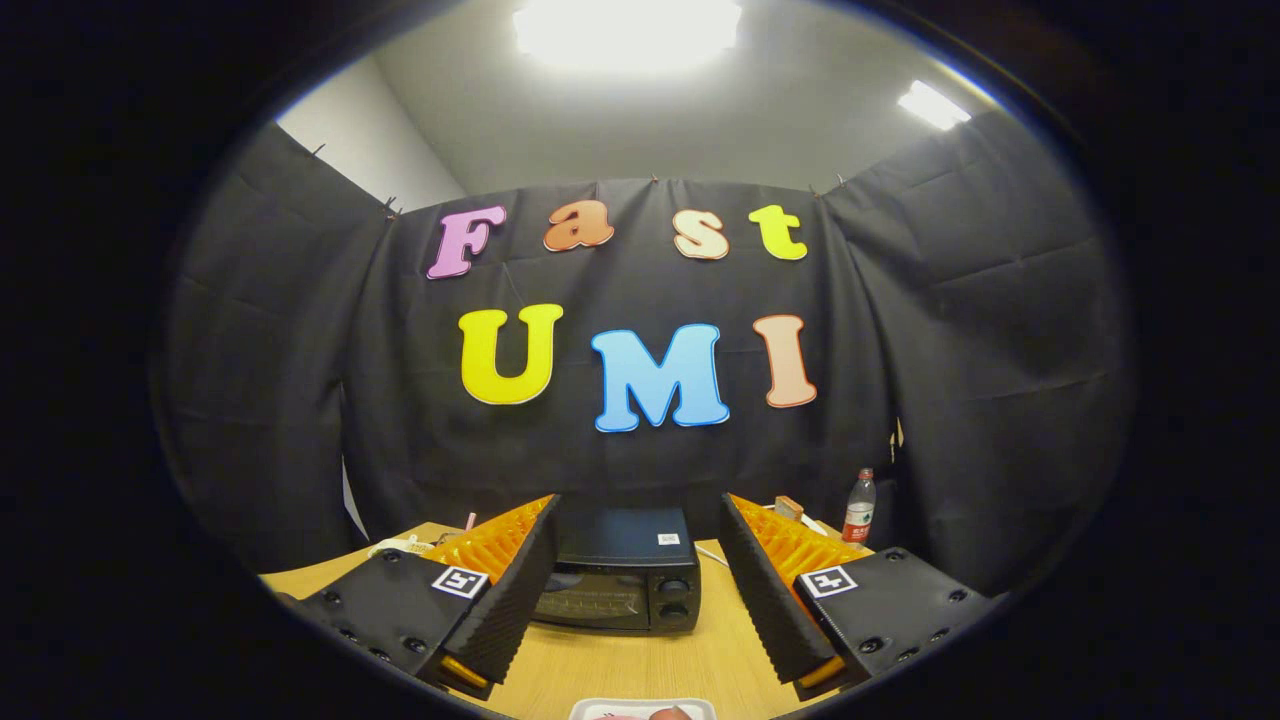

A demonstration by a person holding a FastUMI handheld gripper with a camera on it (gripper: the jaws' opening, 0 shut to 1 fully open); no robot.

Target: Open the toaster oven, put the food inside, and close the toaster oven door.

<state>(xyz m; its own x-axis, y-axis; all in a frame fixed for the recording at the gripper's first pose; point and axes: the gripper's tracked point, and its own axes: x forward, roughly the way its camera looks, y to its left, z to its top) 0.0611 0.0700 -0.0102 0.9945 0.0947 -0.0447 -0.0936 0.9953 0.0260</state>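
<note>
Wooden tabletop (620, 665) carries a black toaster oven (620, 580), door closed, at twelve o'clock beyond the gripper (640, 520). Its fingers stand wide apart, gripping nothing. A white tray (600, 708) lies at six o'clock.

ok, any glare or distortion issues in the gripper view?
Gripper view: ceiling light blown out, second light also glaring; fisheye bends the booth wall; toaster oven is dim but sharp between the open gripper fingers; tray is cut off below.

Cloth-walled recording booth (950, 330), wooden table (640, 665)
</note>
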